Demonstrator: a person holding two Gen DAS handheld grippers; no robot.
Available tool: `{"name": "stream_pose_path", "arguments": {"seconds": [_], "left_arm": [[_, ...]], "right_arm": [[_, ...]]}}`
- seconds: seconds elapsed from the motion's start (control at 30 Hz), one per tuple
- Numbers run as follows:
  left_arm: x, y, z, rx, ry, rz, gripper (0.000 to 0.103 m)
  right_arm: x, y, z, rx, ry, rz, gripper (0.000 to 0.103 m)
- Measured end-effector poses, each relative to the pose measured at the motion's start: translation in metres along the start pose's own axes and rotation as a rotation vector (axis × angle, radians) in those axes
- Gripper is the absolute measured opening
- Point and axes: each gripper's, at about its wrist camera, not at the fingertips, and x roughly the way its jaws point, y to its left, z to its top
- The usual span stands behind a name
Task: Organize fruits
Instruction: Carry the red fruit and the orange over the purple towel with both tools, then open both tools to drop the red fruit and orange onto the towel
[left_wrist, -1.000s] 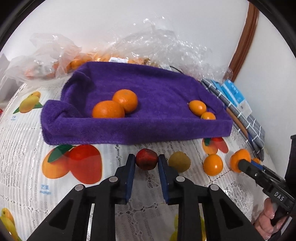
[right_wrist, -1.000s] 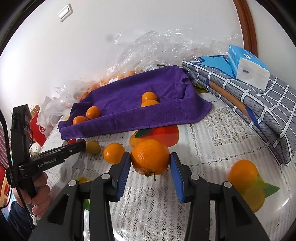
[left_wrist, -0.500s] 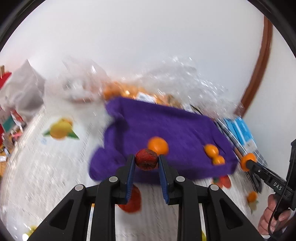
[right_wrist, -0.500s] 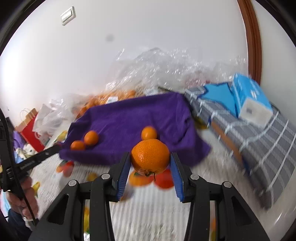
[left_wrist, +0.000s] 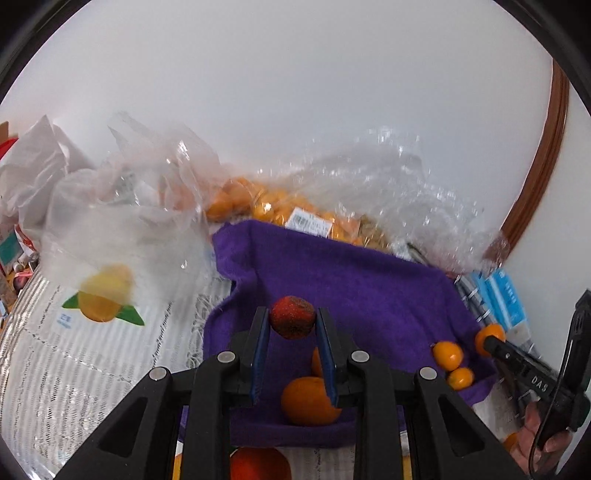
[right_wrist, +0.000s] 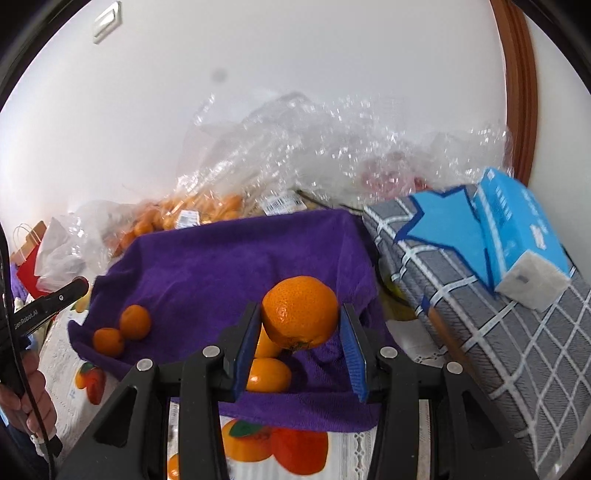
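My left gripper (left_wrist: 292, 324) is shut on a small red fruit (left_wrist: 292, 322), held above the near left part of the purple towel (left_wrist: 351, 280). Under it lie two oranges (left_wrist: 308, 400) on the towel. Two small oranges (left_wrist: 447, 355) rest near the towel's right edge. My right gripper (right_wrist: 300, 326) is shut on a large orange (right_wrist: 300, 312), held over the towel's (right_wrist: 221, 269) near right part. Two small oranges (right_wrist: 267, 374) sit just below it, and two more (right_wrist: 135, 322) lie at the towel's left. The right gripper also shows at the far right of the left wrist view (left_wrist: 491, 341).
Clear plastic bags (left_wrist: 280, 206) with several oranges lie behind the towel. A grey checked folded cloth (right_wrist: 498, 321) with a blue tissue pack (right_wrist: 517, 229) lies to the right. The tablecloth (left_wrist: 74, 350) has printed fruit pictures. A person's hands hold both gripper handles.
Both grippers lifted their fruit off the tablecloth and carried it forward over the purple towel. The loose fruit in front of the towel has dropped out of view.
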Motion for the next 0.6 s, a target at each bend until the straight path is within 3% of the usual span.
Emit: {"name": "stream_pose_path", "arguments": {"seconds": [0.23, 0.6], "left_arm": [[0.012, -0.006, -0.011, 0.054, 0.002, 0.056, 0.024], [0.026, -0.008, -0.019, 0.076, 0.04, 0.058, 0.024]], "right_arm": [[0.019, -0.004, -0.008, 0.0, 0.05, -0.014, 0.043], [0.026, -0.004, -0.014, -0.01, 0.067, -0.012, 0.043]]}}
